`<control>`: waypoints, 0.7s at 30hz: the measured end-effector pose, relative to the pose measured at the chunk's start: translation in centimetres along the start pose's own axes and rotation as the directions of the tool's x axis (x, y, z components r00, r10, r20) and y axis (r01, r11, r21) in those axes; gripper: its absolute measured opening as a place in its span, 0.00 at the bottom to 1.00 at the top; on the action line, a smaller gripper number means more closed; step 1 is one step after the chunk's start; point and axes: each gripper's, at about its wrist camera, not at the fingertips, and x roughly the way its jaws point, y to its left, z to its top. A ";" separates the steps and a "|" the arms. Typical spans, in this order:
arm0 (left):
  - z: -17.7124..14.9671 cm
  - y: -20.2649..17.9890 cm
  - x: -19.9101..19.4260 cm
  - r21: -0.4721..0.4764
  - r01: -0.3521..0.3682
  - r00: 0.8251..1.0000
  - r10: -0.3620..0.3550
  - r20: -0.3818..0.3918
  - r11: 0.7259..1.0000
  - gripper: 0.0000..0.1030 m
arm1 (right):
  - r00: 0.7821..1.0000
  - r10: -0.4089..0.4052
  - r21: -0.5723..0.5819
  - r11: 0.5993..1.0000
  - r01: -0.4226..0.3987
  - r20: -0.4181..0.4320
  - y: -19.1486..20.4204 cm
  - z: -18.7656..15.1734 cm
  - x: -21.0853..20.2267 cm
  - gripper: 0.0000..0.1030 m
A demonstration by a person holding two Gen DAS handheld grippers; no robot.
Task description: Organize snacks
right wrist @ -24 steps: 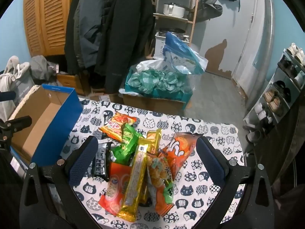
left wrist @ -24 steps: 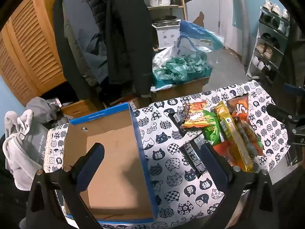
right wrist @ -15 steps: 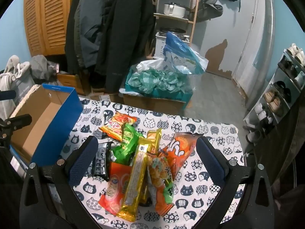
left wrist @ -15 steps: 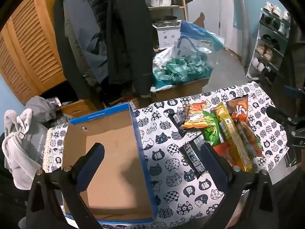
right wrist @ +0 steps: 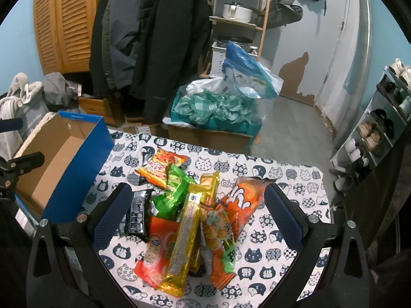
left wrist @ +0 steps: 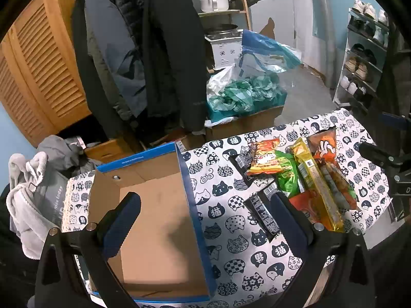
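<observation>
The blue cardboard box point(left wrist: 154, 220) sits open-topped on the cat-print tablecloth point(left wrist: 231, 231), and everything else can be placed from it: the heap of snacks point(right wrist: 190, 205) lies on the cloth to the box's right, apart from its blue side wall point(right wrist: 77, 169). In that heap a long gold wrapper point(right wrist: 185, 233) lies across the top, an orange-red packet point(right wrist: 156, 251) lies partly beneath it, a green bag point(right wrist: 174, 192) and a red-and-yellow bag point(right wrist: 160, 166) are on the side farther from the camera, an orange chip bag point(right wrist: 244, 200) lies on the side away from the box, and a dark wrapped bar point(right wrist: 138, 210) is the piece nearest the box. The left gripper point(left wrist: 203, 205) hangs above the box's right wall with its jaws spread wide and nothing between them, one finger point(left wrist: 120, 220) over the box's bare brown floor. The right gripper point(right wrist: 195, 208) hovers over the snack heap, jaws likewise spread wide and holding nothing, its fingers point(right wrist: 110, 215) flanking the pile. Beyond the box hang dark coats point(left wrist: 164, 59)
</observation>
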 end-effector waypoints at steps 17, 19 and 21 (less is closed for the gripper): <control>-0.1 0.0 0.1 -0.001 0.004 1.000 -0.004 -0.001 1.000 0.99 | 1.000 0.014 -0.011 1.000 -0.014 -0.005 0.4 -0.3 0.1 0.98; -0.1 0.0 0.1 -0.002 0.004 1.000 -0.004 -0.002 1.000 0.99 | 1.000 0.014 -0.013 1.000 -0.014 -0.006 0.4 -0.3 0.2 0.98; -0.1 0.0 0.1 -0.001 0.006 1.000 -0.006 -0.003 1.000 0.99 | 1.000 0.013 -0.013 1.000 -0.013 -0.007 0.4 -0.3 0.1 0.98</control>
